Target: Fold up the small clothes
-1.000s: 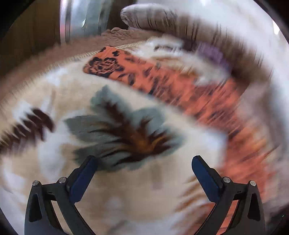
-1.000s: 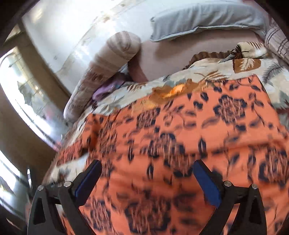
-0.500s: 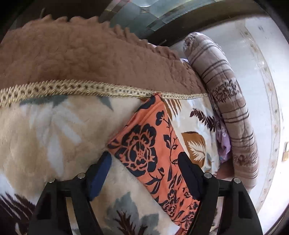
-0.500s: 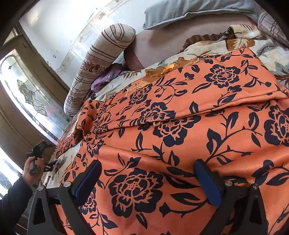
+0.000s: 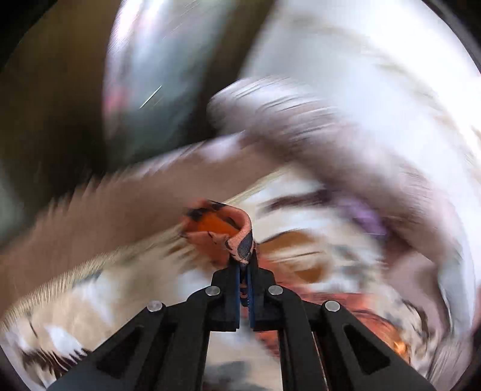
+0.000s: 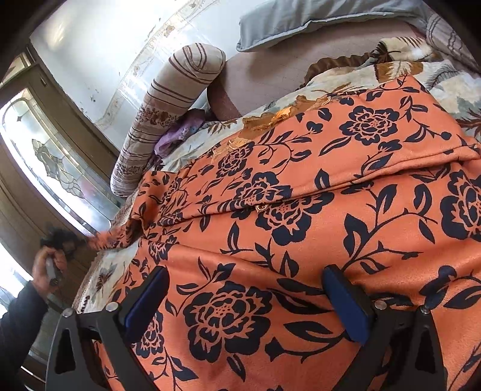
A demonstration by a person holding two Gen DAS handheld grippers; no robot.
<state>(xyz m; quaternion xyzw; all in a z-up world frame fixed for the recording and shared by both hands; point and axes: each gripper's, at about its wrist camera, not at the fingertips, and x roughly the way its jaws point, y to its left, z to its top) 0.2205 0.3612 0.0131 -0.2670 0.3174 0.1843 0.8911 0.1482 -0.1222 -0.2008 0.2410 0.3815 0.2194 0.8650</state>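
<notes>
An orange garment with a dark navy flower print (image 6: 300, 240) lies spread over a patterned blanket on a bed. My left gripper (image 5: 245, 267) is shut on a far corner of the garment (image 5: 222, 231), which bunches up above the fingertips; this view is heavily blurred. In the right wrist view the left gripper (image 6: 60, 237) shows small at the left, held by a hand, with the pinched corner (image 6: 114, 234) stretched toward it. My right gripper (image 6: 243, 303) is open and empty, low over the near part of the garment.
A striped bolster pillow (image 6: 168, 111) lies along the bed's far side by a white wall. A grey pillow (image 6: 315, 21) is at the back. A purple cloth (image 6: 177, 135) sits by the bolster. A wooden-framed glass door (image 6: 45, 156) stands at left.
My left gripper has shut on the garment's corner and is moving fast with it. My right gripper stays open over the garment, nearly unmoved.
</notes>
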